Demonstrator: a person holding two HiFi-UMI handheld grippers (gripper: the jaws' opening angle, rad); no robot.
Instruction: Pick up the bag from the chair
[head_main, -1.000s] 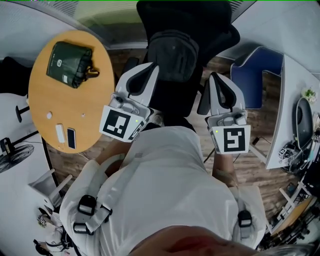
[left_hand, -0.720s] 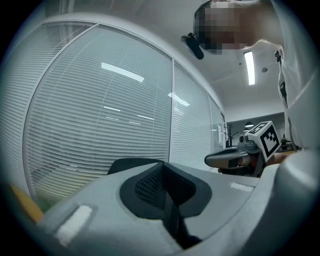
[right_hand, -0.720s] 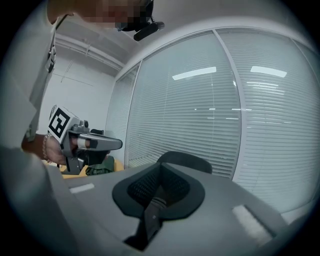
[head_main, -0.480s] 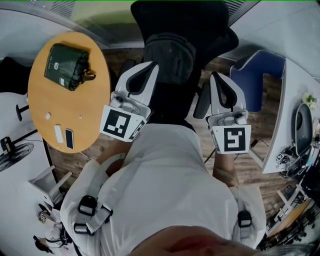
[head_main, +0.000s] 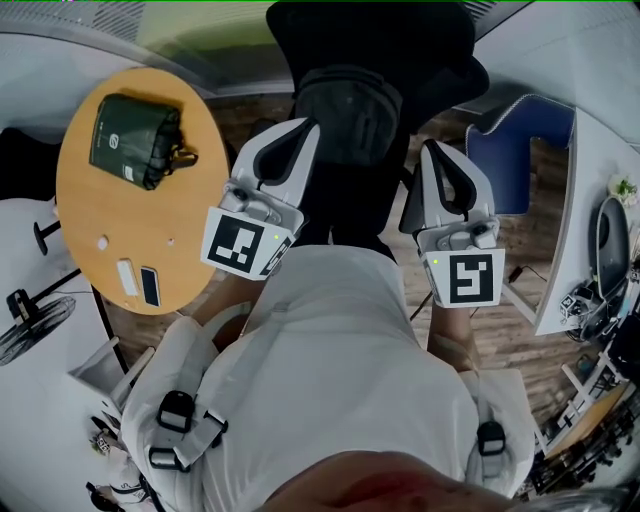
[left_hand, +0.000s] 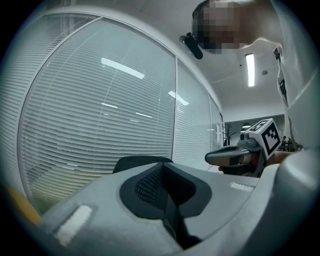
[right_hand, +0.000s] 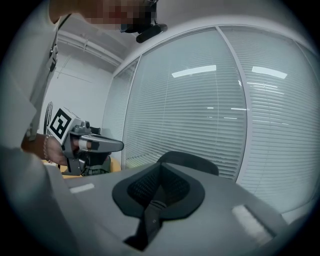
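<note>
A black backpack (head_main: 350, 105) sits upright on the seat of a black office chair (head_main: 440, 45), top centre of the head view. My left gripper (head_main: 303, 128) hovers at the backpack's left edge, jaws shut and empty. My right gripper (head_main: 432, 150) is a little right of the backpack, also shut with nothing in it. In the left gripper view the dark pads (left_hand: 150, 182) meet, with the chair's back (left_hand: 140, 161) and the right gripper (left_hand: 235, 156) beyond. The right gripper view shows closed pads (right_hand: 150, 187), the chair's back (right_hand: 192, 160) and the left gripper (right_hand: 92, 145).
A round wooden table (head_main: 110, 215) stands left with a dark green bag (head_main: 135, 135), a phone (head_main: 150, 285) and a small white item. A blue chair (head_main: 515, 165) and a white desk (head_main: 590, 220) are at the right. Window blinds (left_hand: 100, 110) lie behind the chair.
The head view has shifted slightly. Both grippers stay shut at nearly the same place in front of the chair, edging a touch toward the backpack.
</note>
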